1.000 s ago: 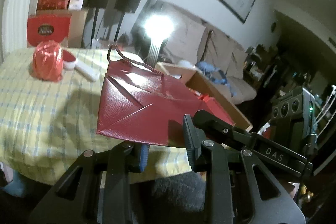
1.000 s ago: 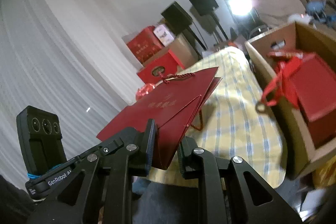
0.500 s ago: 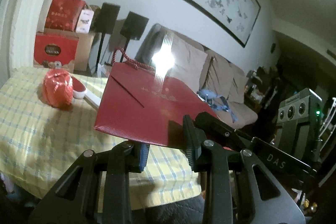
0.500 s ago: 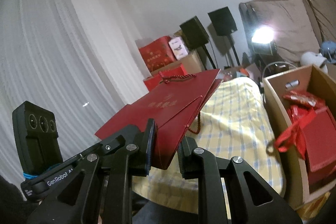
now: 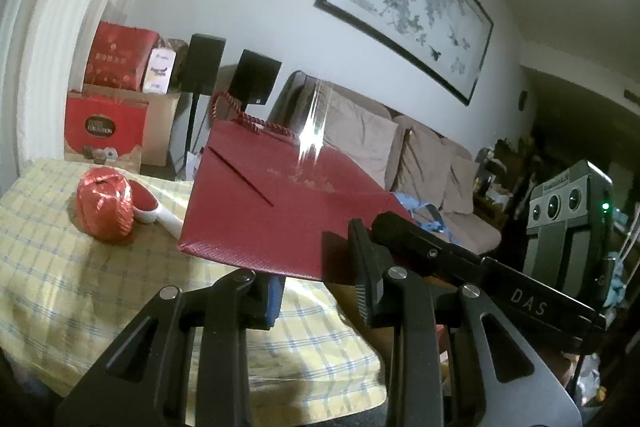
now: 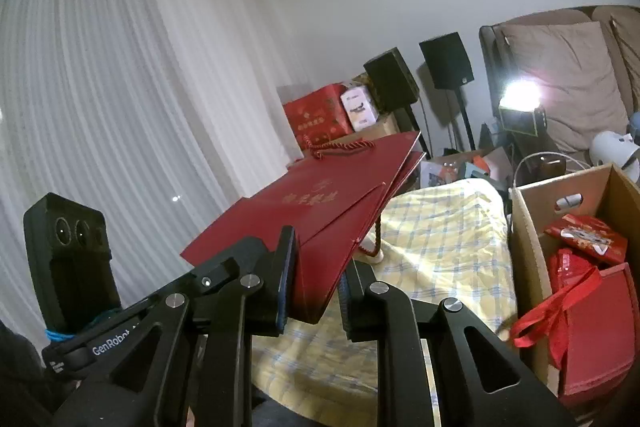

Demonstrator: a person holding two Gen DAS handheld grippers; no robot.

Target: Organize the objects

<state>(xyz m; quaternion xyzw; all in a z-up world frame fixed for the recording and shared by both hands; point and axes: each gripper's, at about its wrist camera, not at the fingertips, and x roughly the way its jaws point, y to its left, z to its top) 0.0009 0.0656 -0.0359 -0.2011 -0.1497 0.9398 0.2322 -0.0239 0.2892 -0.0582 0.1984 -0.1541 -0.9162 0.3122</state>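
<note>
A flat, folded red gift bag [image 5: 280, 211] with a twisted cord handle hangs in the air above the table, held at its bottom edge by both grippers. My left gripper [image 5: 318, 281] is shut on the bag's lower corner. In the right wrist view the same bag [image 6: 320, 211] stretches away from my right gripper [image 6: 316, 283], which is shut on its other lower corner. Each gripper's black frame shows at the side of the other's view. A cardboard box [image 6: 528, 267] at the table's right end holds red bags [image 6: 592, 311] and packets.
On the table's yellow checked cloth [image 5: 60, 287] lie a red foil-wrapped ball [image 5: 106, 205] and a red brush with a white handle [image 5: 160, 215]. Behind stand red gift boxes [image 5: 116, 61], two black speakers on stands [image 5: 204, 65], a beige sofa [image 5: 420, 163] and a bright lamp [image 6: 520, 95].
Both grippers have risen with the bag and tipped upward, so more wall and less table show. The right wrist has rolled towards level. The grip on the bag is unchanged.
</note>
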